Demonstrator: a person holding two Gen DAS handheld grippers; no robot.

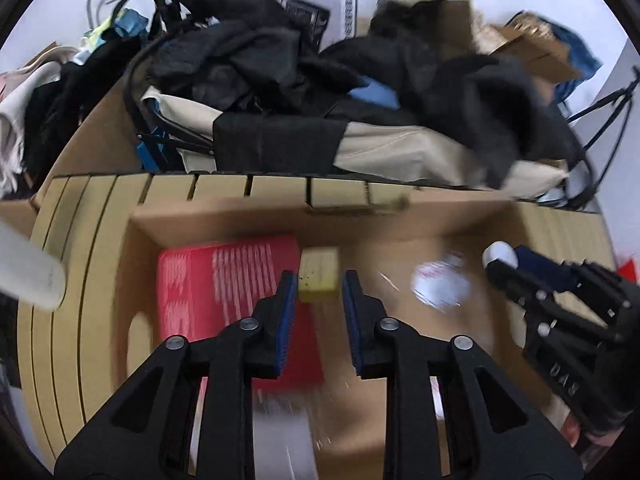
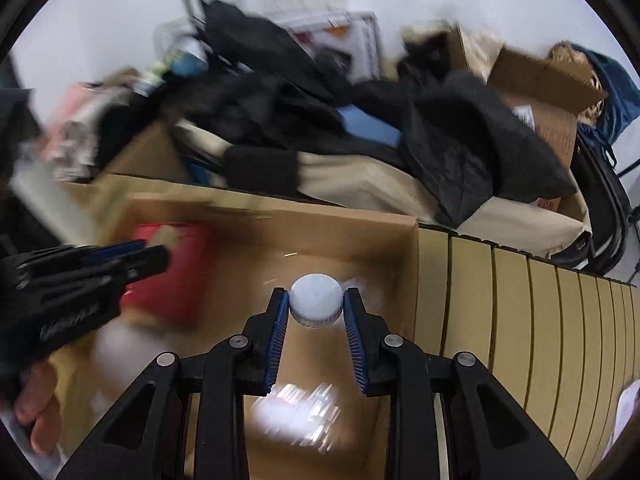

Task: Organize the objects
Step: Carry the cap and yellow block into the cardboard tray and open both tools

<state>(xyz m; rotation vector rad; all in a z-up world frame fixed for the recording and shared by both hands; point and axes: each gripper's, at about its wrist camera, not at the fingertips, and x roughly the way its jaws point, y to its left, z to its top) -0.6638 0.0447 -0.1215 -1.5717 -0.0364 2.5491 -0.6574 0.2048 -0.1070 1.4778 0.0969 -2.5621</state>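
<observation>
your left gripper fingers pinch a yellow sponge over the cardboard box; your right gripper clamps a white bottle there. the red box lies beneath, dark clothes piled far.

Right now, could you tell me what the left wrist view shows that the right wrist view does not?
Only the left wrist view shows the yellow sponge between the left gripper fingers. Only the right wrist view shows the white cap head-on, clamped in the right gripper. Both show the cardboard box, the red box inside and the slatted table.
</observation>
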